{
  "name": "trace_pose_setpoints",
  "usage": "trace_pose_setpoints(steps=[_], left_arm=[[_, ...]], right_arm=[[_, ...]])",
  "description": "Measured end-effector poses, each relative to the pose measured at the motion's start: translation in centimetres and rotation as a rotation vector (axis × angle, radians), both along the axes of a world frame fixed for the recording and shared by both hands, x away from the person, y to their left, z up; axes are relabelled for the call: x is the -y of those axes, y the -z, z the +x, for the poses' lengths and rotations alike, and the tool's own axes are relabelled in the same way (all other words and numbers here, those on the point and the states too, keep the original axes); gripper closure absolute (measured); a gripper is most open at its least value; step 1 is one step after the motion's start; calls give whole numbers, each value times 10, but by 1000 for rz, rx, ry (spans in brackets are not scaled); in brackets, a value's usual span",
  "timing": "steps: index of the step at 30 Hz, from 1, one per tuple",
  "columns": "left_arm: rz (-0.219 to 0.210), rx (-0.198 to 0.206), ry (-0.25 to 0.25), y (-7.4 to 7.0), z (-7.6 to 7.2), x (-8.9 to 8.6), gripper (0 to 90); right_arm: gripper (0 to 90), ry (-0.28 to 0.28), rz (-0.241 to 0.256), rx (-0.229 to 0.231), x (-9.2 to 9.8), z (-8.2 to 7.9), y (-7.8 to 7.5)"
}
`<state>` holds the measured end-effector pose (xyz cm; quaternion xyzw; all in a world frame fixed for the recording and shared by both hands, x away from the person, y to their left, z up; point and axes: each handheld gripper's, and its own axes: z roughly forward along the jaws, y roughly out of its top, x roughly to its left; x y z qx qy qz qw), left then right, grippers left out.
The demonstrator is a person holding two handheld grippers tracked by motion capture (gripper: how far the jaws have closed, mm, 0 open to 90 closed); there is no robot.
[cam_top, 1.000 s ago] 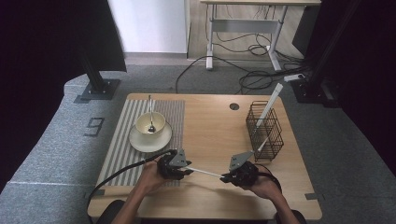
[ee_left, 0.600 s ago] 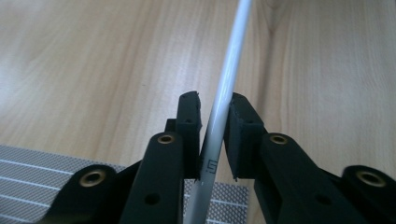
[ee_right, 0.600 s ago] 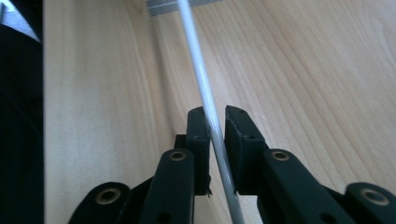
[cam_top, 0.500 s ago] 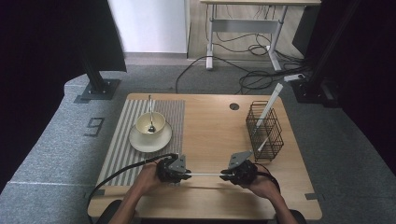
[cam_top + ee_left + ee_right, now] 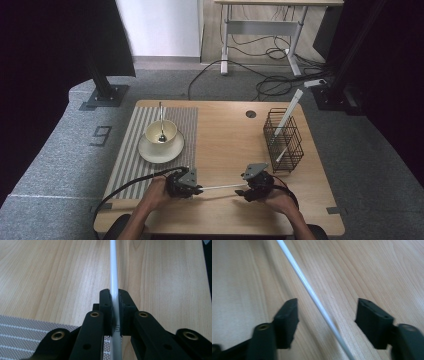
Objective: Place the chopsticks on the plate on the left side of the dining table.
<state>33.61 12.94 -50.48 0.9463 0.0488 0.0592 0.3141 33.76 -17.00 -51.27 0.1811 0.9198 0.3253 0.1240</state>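
A thin white rod [image 5: 219, 188] lies level just above the wooden table [image 5: 225, 135], near its front edge, between my two grippers. My left gripper [image 5: 196, 190] is shut on one end of it; in the left gripper view the white rod [image 5: 114, 277] runs straight out from between the clamped jaws of the left gripper [image 5: 114, 296]. My right gripper [image 5: 242, 191] is open at the other end. In the right gripper view the white rod [image 5: 312, 295] passes slantwise between the spread jaws of the right gripper [image 5: 327, 311], touching neither.
A black wire basket [image 5: 284, 140] holding two white sticks stands at the right. A cream bowl [image 5: 161, 132] with a spoon sits on a saucer on the striped placemat [image 5: 135, 150] at the left. A cable hole [image 5: 251, 114] lies near the far edge.
The right gripper has let go of the rod and its jaws now stand apart. The rod has levelled out between the hands; the left gripper has kept its hold.
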Motion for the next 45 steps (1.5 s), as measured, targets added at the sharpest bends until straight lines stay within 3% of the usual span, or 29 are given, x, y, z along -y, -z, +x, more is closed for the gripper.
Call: trace_pose_setpoints(steps=[4, 7, 14, 22, 31, 38, 45], left_arm=[[-17, -2, -27, 2, 0, -5, 835], [-27, -4, -50, 3, 1, -11, 835], [-53, -18, -111, 8, 4, -23, 834], [-119, -61, -214, 16, 10, -42, 834], [-135, -63, -321, 18, 15, -61, 834], [-141, -61, -393, 19, 19, -71, 834], [-181, -66, -464, 19, 21, -85, 834]], right_arm=[[136, 60, 21, 3, 3, 2, 5], [118, 109, 41, 0, 7, 3, 7], [42, 168, 70, -3, 13, 5, 12], [37, 187, 82, -23, 15, 2, 22], [48, 203, 86, -33, 21, -4, 31], [48, 233, 118, -45, 30, -9, 38], [21, 257, 140, -55, 36, -12, 42]])
